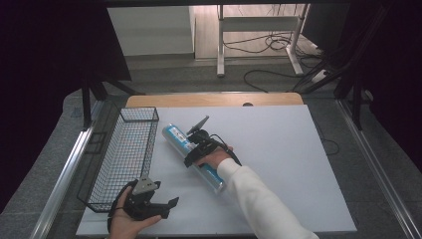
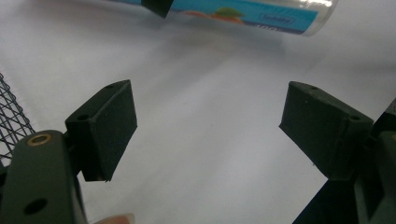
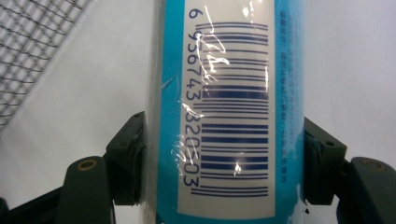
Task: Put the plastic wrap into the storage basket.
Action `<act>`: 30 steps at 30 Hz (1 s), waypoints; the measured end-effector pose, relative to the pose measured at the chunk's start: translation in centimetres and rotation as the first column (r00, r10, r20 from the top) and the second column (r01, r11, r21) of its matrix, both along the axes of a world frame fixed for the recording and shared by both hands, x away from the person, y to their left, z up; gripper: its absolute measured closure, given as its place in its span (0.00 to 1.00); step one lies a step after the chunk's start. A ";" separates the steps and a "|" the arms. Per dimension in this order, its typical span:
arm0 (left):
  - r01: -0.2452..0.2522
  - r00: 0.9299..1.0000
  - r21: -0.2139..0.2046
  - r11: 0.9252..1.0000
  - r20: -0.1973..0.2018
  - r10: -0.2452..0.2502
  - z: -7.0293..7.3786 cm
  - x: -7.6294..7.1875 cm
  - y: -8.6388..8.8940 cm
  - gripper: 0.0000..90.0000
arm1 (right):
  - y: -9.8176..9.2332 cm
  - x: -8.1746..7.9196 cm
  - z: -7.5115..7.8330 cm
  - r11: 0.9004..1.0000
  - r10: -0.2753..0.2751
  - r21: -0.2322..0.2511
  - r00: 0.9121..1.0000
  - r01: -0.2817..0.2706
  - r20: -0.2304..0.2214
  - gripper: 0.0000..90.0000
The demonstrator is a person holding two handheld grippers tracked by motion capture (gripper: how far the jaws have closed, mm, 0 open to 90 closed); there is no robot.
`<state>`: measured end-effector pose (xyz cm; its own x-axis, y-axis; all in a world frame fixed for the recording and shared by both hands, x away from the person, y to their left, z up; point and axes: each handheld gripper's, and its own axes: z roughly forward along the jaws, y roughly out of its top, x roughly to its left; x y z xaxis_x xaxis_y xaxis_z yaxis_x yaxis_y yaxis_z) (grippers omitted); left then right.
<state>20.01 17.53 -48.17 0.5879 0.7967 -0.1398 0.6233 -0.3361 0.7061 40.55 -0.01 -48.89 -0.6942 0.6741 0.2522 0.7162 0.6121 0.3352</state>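
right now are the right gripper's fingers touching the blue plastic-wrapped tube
Touching: the right gripper view shows both fingers pressed against the sides of the blue plastic-wrapped tube.

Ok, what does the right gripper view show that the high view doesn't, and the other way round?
Right gripper view alone: the barcode on the blue tube, with the right gripper pads pressed against the tube's sides. High view alone: the whole table, the left gripper open near the front edge, the white sleeve and the floor cables. Both: tube, wire basket and white tabletop.
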 end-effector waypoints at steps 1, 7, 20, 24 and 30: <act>-0.001 1.000 0.000 1.000 0.000 0.001 0.0 0.0 0.0 0.21 | -0.3 -0.1 0.3 1.000 0.000 0.011 1.000 0.000 0.002 0.36; -0.011 1.000 -0.009 1.000 0.003 0.012 0.1 0.1 0.2 0.20 | -2.5 -1.3 2.4 0.992 -0.009 0.126 1.000 0.007 0.014 0.36; -0.015 1.000 -0.021 1.000 -0.013 0.015 0.0 0.5 0.0 0.20 | -10.3 -4.0 4.4 0.953 -0.091 0.294 0.995 0.073 0.047 0.36; -0.006 1.000 -0.025 1.000 -0.015 0.006 0.2 0.6 -0.4 0.21 | -11.7 -4.8 4.6 0.941 -0.104 0.329 0.993 0.080 0.054 0.36; -0.010 1.000 -0.054 0.998 -0.021 0.009 0.4 1.0 -0.7 0.20 | -13.7 -6.2 4.4 0.921 -0.122 0.380 0.990 0.088 0.065 0.36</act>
<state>21.05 16.80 -47.72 0.5767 0.7934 -0.1949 0.6408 -0.2913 0.7103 34.38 -13.70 -44.46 -0.6547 0.6121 0.4435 0.7277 0.3520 0.5886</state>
